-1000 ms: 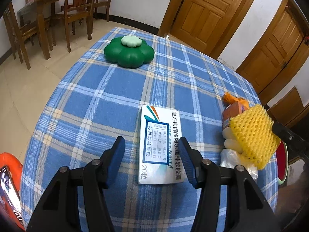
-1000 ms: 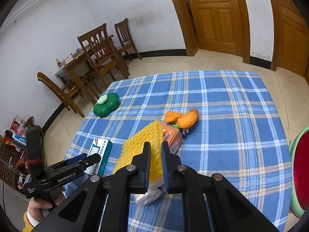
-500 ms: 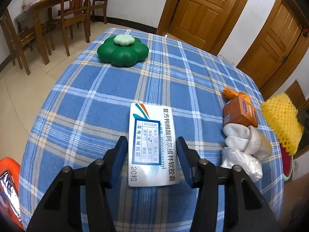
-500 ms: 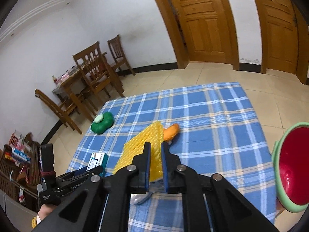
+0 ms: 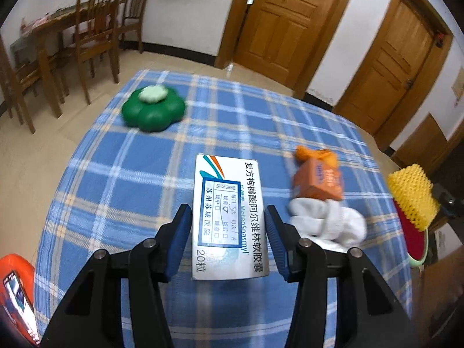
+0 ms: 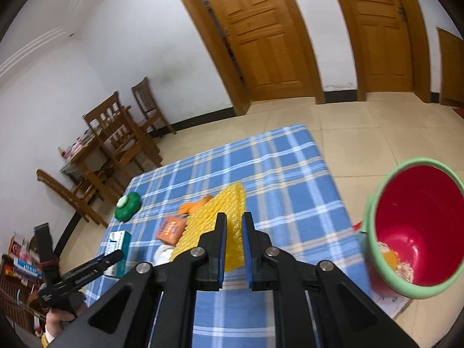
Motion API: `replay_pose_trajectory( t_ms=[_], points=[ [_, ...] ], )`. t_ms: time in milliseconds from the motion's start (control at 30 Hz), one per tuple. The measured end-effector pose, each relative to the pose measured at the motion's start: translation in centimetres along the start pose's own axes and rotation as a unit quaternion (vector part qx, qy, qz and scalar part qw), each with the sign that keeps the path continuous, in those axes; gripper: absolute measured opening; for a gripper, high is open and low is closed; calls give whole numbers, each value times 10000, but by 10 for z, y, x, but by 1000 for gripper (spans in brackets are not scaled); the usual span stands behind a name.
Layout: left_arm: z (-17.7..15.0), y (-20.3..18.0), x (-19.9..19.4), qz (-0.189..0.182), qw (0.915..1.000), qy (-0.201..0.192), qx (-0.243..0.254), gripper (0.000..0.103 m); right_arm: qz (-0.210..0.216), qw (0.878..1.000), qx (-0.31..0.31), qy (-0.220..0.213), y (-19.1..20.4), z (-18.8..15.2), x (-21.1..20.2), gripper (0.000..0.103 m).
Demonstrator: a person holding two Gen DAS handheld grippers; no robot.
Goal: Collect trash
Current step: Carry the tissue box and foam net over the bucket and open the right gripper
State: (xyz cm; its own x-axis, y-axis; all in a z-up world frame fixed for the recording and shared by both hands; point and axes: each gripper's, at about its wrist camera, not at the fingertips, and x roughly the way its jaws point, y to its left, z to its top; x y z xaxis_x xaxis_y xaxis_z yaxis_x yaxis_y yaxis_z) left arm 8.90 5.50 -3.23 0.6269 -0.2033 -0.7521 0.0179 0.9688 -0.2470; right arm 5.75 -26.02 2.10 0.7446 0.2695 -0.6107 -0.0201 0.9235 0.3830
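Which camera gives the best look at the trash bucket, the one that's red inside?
The right wrist view. There the bucket shows its whole green rim, red inside and some scraps at the bottom. The left wrist view catches only a sliver of it at the right edge, mostly hidden behind the yellow foam net.

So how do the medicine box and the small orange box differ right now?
The medicine box is white, long and flat, sitting between the left hand-held gripper fingers; the small orange box is stubbier, with nothing around it. Both rest on the checked tablecloth.
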Motion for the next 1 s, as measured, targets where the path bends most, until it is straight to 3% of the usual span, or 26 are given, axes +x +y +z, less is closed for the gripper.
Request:
replay_pose_trajectory(
  t_ms=[500, 1000],
  points=[
    [23, -112, -9, -1050, 9900, 90, 941, 52, -722, 9922, 878, -504, -87, -8, -57, 12],
    [12, -244, 16, -1675, 9648, 417, 1986, 52, -1756, 9656, 1755, -774, -177, -27, -92, 13]
  ],
)
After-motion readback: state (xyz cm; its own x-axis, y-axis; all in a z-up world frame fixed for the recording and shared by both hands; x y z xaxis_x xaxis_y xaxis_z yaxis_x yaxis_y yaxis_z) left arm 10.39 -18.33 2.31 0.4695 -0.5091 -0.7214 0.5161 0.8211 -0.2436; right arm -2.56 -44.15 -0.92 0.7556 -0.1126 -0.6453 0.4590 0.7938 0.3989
